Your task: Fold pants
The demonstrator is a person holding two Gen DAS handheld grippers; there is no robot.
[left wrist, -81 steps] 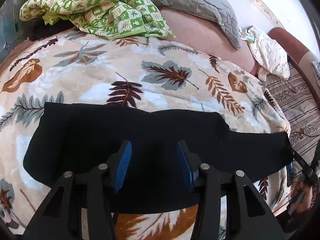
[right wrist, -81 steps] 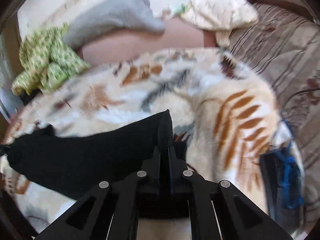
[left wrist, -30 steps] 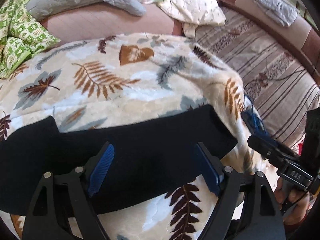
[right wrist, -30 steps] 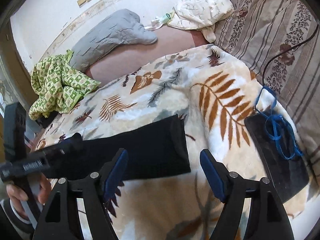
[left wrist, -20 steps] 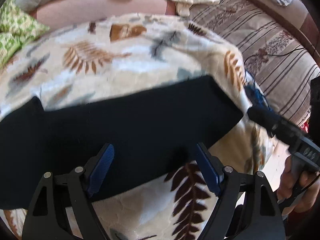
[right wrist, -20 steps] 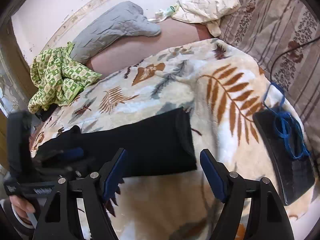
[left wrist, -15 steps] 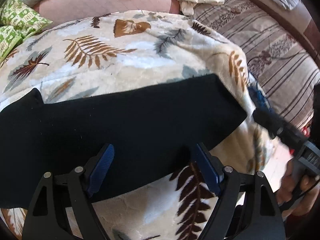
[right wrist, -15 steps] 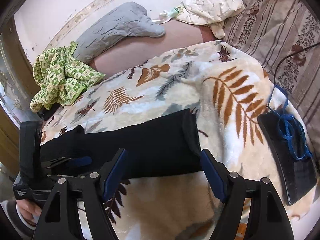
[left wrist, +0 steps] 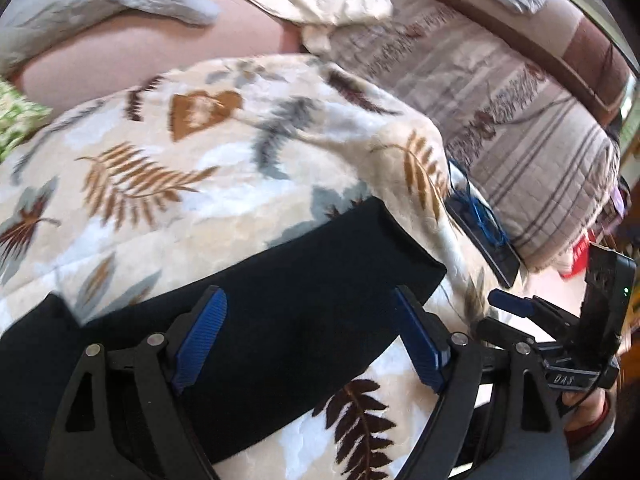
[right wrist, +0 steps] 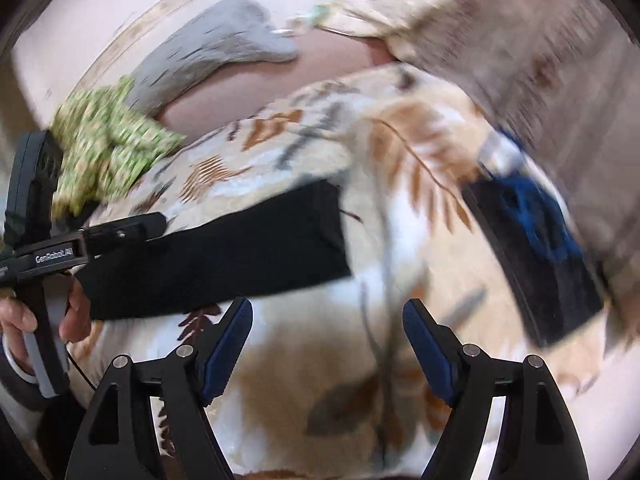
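A bed with a leafy blanket (left wrist: pixel 168 216) fills the room. The black pants (left wrist: pixel 280 300) lie near its front edge as one long folded strip. Both the left hand-held gripper (left wrist: pixel 308 340) and the right hand-held gripper (right wrist: pixel 326 350) are wide and hold nothing. The strip likely needs folding shorter.

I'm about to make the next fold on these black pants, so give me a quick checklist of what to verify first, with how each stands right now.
1. Left gripper open, fingers clear of cloth: ok.
2. Right gripper open and empty: ok; it is over bare blanket, beside the pants' end.
3. Pants lying as a flat folded strip on the blanket: ok; no bunching visible.
4. Whole strip in view: not ok; its far left end runs out of the left view.
5. Dark flat thing with blue cord clear of the pants: ok, they are apart.
6. Edges aligned inside the fold: cannot tell.
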